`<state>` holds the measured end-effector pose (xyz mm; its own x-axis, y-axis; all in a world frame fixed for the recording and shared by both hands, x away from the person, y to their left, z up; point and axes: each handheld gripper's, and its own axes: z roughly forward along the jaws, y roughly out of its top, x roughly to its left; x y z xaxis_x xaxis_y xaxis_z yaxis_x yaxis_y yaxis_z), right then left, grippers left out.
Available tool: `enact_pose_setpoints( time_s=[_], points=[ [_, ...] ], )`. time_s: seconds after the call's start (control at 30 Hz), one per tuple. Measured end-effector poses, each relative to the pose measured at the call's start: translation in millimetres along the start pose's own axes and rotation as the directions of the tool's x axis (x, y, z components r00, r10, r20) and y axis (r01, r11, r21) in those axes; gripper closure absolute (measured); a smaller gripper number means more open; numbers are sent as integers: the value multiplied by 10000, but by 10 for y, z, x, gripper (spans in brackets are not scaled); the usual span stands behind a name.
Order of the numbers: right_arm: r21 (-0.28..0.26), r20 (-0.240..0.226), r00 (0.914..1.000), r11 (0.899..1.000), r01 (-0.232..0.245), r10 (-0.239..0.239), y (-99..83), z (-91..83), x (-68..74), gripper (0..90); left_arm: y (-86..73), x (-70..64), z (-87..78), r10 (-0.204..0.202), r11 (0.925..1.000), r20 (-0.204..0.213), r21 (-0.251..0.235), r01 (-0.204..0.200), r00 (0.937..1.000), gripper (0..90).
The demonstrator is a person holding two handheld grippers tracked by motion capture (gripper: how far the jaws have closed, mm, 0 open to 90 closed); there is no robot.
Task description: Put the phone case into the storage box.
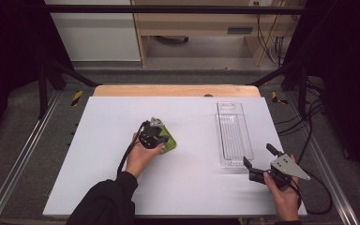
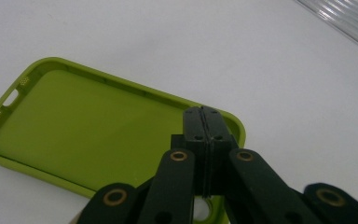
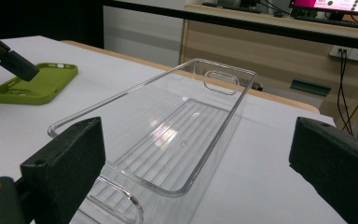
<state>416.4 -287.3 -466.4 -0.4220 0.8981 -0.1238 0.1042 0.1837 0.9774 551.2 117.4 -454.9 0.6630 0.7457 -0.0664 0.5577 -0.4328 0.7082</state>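
Note:
A lime-green phone case (image 1: 169, 141) lies hollow side up near the middle of the white table. My left gripper (image 1: 162, 139) is over its near corner, jaws pressed together. In the left gripper view the closed tips (image 2: 205, 113) sit at the case's rim (image 2: 84, 126), and nothing shows between them. A clear plastic tray (image 1: 219, 133) lies lengthwise at the right. My right gripper (image 1: 258, 155) is open at the tray's near end. In the right gripper view its jaws (image 3: 198, 140) stand wide on either side of the tray's rim (image 3: 144, 84); the case (image 3: 37, 86) and left gripper's tip (image 3: 22, 69) show farther off.
The white table top (image 1: 122, 187) has open surface at the left and front. Metal frame rails (image 1: 23, 150) run along both sides. Cables (image 1: 309, 140) hang off the right edge, and a wooden desk (image 1: 206, 23) stands beyond the table.

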Motion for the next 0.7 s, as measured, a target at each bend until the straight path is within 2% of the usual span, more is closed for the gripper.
enact_pose_setpoints(
  time_s=[0.5,0.7],
  points=[
    [-2,-17,10000,10000,-23,23,2,-2,-5,41,-62,-35,44,10,9991,77,423,-13,10000,900],
    [-7,-47,10000,10000,-28,27,2,1,-9,41,-122,-76,51,91,9978,249,661,-108,9996,900]
  ],
)
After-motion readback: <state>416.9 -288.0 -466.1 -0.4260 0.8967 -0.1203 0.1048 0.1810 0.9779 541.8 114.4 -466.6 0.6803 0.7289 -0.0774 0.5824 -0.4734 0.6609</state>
